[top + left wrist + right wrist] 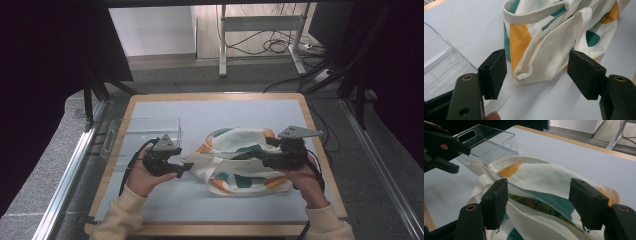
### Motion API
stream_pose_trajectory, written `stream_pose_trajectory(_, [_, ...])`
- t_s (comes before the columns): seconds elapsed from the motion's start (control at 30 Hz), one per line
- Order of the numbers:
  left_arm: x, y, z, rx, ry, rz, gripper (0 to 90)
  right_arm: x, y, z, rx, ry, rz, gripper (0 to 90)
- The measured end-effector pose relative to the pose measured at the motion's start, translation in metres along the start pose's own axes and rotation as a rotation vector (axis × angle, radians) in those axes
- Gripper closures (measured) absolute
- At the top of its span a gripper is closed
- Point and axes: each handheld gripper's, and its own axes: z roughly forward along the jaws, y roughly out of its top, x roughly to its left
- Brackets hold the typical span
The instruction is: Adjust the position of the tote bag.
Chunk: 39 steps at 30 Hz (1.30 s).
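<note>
Even, soft overhead light — dark surroundings, close views slightly soft.

The tote bag [245,160] was soft woven cloth, matt cream with orange and teal patches, its seams stitched and its handle strap [554,52] thick canvas. The tray [142,132] was clear, glossy plastic with a ribbed floor. The worktop [240,112] had a smooth, matt pale surface edged in light wood. The fingers [495,202] looked like matt black plastic, faintly frayed at the pads.
</note>
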Motion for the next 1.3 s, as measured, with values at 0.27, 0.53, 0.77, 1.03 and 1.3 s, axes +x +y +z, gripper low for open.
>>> stream_pose_trajectory(0.27, [0.003, -0.002, -0.003, -0.010, -0.007, -0.012, 31.7, 0.005, -0.004, 0.007, 0.023, 0.026, -0.025, 32.5])
stream_pose_trajectory(0.53, [0.003, -0.004, -0.002, -0.010, -0.012, -0.023, 31.9, 0.013, -0.005, 0.017, 0.056, 0.048, -0.063, 33.9])
stream_pose_trajectory(0.77, [0.002, -0.004, -0.003, -0.009, -0.012, -0.019, 31.2, 0.018, -0.007, 0.024, 0.087, 0.073, -0.091, 37.9])
stream_pose_trajectory(1.03, [0.002, -0.004, -0.002, -0.009, -0.012, -0.018, 30.3, 0.020, -0.009, 0.028, 0.110, 0.078, -0.122, 42.8])
stream_pose_trajectory(1.3, [0.003, -0.004, -0.002, -0.011, -0.011, -0.019, 30.2, 0.021, -0.014, 0.038, 0.167, 0.093, -0.145, 48.0])
